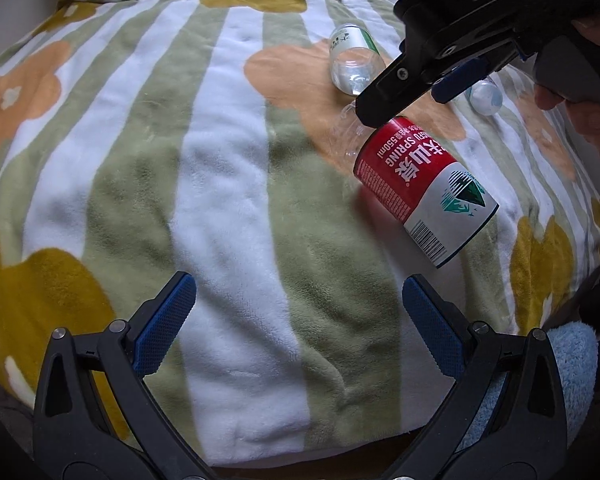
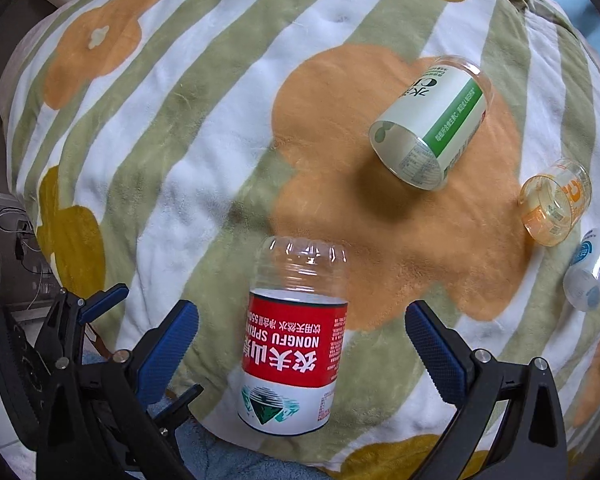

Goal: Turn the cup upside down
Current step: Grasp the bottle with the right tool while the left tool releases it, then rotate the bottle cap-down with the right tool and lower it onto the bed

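1. Right wrist view: red cup (image 2: pixel 294 344) is sitting on the blanket (image 2: pixel 172 128) between the right gripper (image 2: pixel 302 344) fingers, jaws spread, not touching it; closed base appears to be pointing up.
2. Left gripper (image 1: pixel 300 320) is hovering nearby, jaws released, holding nothing.
3. Judgement: flip looks done or nearly so; only withdrawal is remaining.
4. Green cup (image 2: pixel 432 124) is lying on its side, well apart.

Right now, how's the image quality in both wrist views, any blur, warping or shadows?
Left wrist view: fisheye bows the striped blanket and darkens the corners; the red-label cup reads sharp. Right wrist view: same bowing; the green-label cup casts a soft shadow; no harsh glare on either.
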{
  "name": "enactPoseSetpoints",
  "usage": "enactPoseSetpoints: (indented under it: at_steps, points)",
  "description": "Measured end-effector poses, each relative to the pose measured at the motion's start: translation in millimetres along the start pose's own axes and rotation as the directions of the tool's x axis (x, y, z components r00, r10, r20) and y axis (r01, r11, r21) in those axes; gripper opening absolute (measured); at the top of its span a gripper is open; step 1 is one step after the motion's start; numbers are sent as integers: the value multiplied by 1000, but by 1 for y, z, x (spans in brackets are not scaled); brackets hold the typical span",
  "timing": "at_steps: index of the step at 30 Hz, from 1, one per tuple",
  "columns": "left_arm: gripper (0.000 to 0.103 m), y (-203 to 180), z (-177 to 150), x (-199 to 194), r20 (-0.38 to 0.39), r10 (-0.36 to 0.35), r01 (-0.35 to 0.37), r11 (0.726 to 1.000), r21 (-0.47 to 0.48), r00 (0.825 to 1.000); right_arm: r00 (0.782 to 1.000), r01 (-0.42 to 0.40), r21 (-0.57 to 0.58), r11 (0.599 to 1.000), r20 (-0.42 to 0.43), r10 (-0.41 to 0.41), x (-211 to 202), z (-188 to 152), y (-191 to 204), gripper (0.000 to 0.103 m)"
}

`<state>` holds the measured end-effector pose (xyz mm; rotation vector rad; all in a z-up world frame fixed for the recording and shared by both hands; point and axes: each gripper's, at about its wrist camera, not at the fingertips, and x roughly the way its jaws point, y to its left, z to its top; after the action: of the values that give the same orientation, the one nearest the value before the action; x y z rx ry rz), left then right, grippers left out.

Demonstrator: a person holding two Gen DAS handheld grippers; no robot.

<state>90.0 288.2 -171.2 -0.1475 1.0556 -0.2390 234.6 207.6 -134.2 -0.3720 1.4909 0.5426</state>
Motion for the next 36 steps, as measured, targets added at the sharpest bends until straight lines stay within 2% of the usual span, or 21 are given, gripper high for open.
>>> enactPoseSetpoints:
  at_steps: [3,8,11,15,16,20,22,24,26,27,29,31,33,35,36]
  points:
    - [103,4,-1,2,-9,-2,2,1000,-4,1000,998,44,-6,999,-36,-44,14,10,3,103]
    - [103,9,-2,0,-6,-40,40,999,-28,999,993,13,26,1000,-114,-10,30,14,-2,93]
    - [103,9,-3,-2,-2,-45,45,999,-30,999,987,16,37,999,-161,-10,38,12,-6,82]
    - [103,10,-4,-2,-12,-37,37,999,-33,999,984,15,35,999,-180,-8,44,8,-9,59]
    - [103,10,-5,-2,-14,-36,36,999,-36,999,985,7,34,999,-174,-1,43,7,-10,59]
    - [103,13,-6,-3,-11,-41,41,998,-52,999,995,-14,59,998,-93,20,22,6,-16,59]
    - [102,15,-6,-6,-4,-44,44,997,-59,999,1000,-29,68,997,5,29,2,4,-15,59]
    - [103,15,-6,-7,1,-46,46,997,-66,999,989,-20,51,999,146,13,-23,-4,-14,59]
    - [103,14,-6,-8,7,-47,47,997,-65,999,955,-6,33,999,296,-4,-42,-18,-11,59]
    - [102,13,-7,-9,9,-43,43,997,-62,999,929,-7,28,1000,371,-4,-49,-26,-8,59]
    - [103,13,-8,-8,9,-37,37,998,-60,999,858,-23,29,999,514,5,-52,-39,-1,59]
    - [102,13,-8,-7,5,-39,39,997,-66,999,784,-22,46,999,621,-11,-46,-47,3,59]
    - [102,15,-8,-6,2,-40,40,997,-73,999,718,2,79,997,693,-56,-37,-57,11,59]
    - [103,16,-8,-5,1,-41,41,996,-80,999,672,28,112,993,733,-101,-23,-57,11,59]
    - [102,17,-8,-4,1,-41,41,996,-84,999,656,39,123,992,746,-118,-19,-59,13,59]
